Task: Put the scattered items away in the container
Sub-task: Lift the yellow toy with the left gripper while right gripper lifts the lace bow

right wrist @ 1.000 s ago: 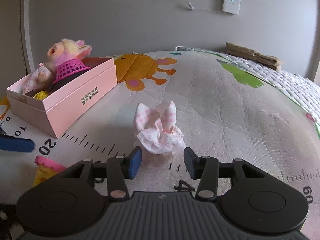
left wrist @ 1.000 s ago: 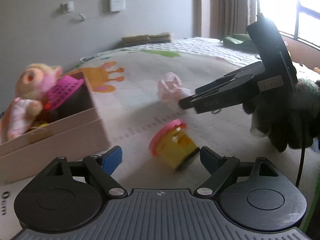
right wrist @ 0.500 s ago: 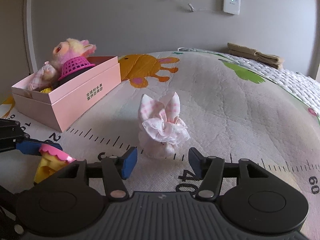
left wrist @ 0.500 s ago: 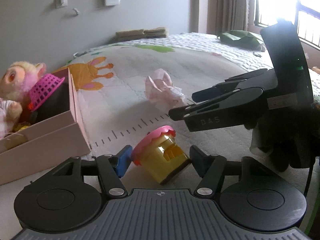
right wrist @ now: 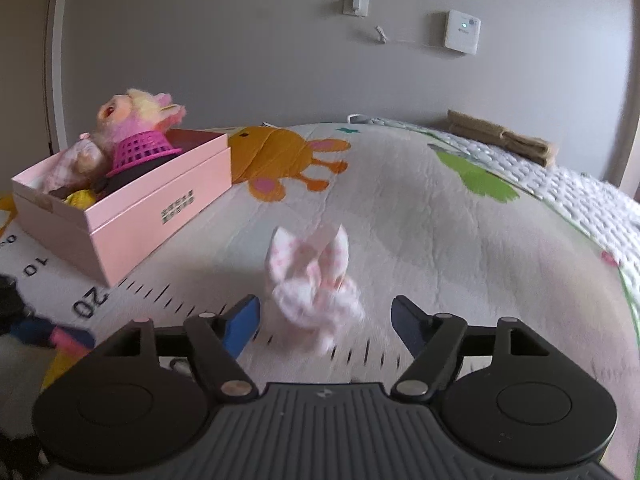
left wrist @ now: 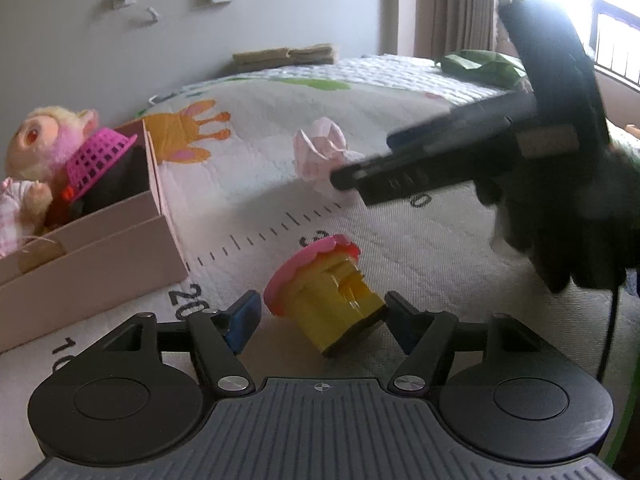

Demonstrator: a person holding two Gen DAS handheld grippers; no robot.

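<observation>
Closer now, left claw (left wrist: pixel 318 320) straddles cupcake toy (left wrist: pixel 322 290), unseen rightward.

A yellow toy cup (left wrist: pixel 334 300) with a pink scalloped rim lies between the blue pads (left wrist: pixel 242 320) of the left gripper (left wrist: pixel 320 322), a pink-checked white cloth (right wrist: pixel 314 280) ahead of the right gripper (right wrist: pixel 324 322), a pale pink box (right wrist: pixel 132 208) further left

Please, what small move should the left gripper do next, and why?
Probably close the left gripper on the toy cup. The cup lies on its side on the mat between the open fingers, which flank it closely, so it seems ready to be gripped and carried to the pink box.
</observation>
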